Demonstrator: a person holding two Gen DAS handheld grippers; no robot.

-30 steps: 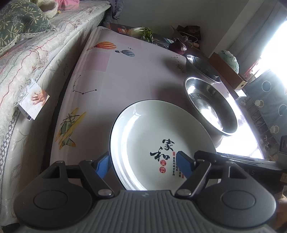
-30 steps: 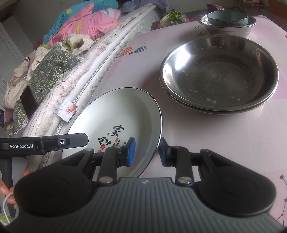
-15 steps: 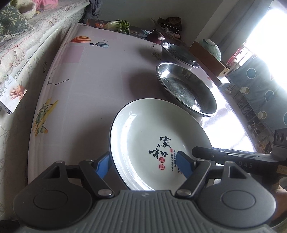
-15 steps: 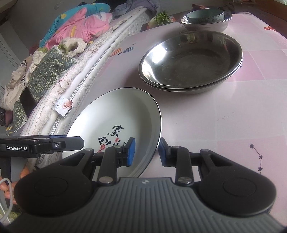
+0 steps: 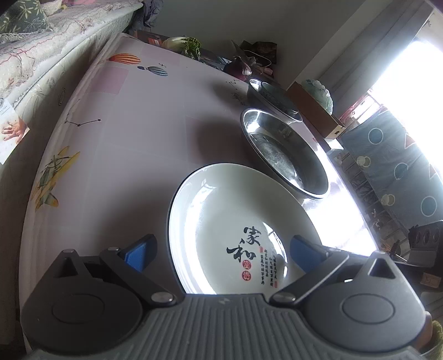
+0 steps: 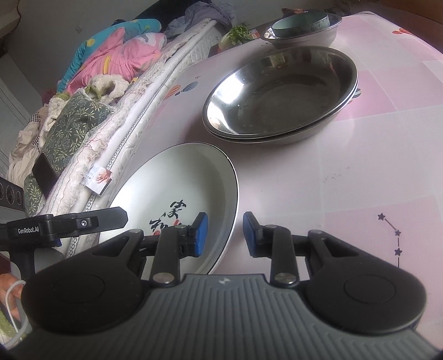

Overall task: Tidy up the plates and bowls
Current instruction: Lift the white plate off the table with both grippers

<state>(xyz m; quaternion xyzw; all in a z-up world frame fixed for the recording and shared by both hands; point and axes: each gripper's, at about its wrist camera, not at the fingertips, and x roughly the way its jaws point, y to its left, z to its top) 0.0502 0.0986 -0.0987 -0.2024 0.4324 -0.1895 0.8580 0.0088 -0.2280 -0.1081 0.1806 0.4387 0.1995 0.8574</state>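
A white plate (image 5: 238, 221) with black calligraphy is held tilted above the table by both grippers. My left gripper (image 5: 221, 252) straddles the plate's near rim with its jaws wide; whether its blue pads touch the plate I cannot tell. My right gripper (image 6: 221, 234) has its jaws on either side of the plate's right rim (image 6: 232, 199). Two stacked steel basins (image 6: 279, 94) sit beyond the plate, also in the left wrist view (image 5: 282, 155). Farther back a teal bowl (image 6: 300, 23) rests inside a steel bowl (image 6: 304, 36).
The table (image 6: 373, 166) has a pink patterned cloth. A bed with quilts and pillows (image 6: 83, 116) runs along its left side. Vegetables (image 5: 184, 44) and clutter lie at the far end. A cardboard box (image 5: 315, 113) and a bright window stand to the right.
Both grippers and the plate have pulled back and shifted; the steel basins now look farther away. The grip on the plate looks unchanged.
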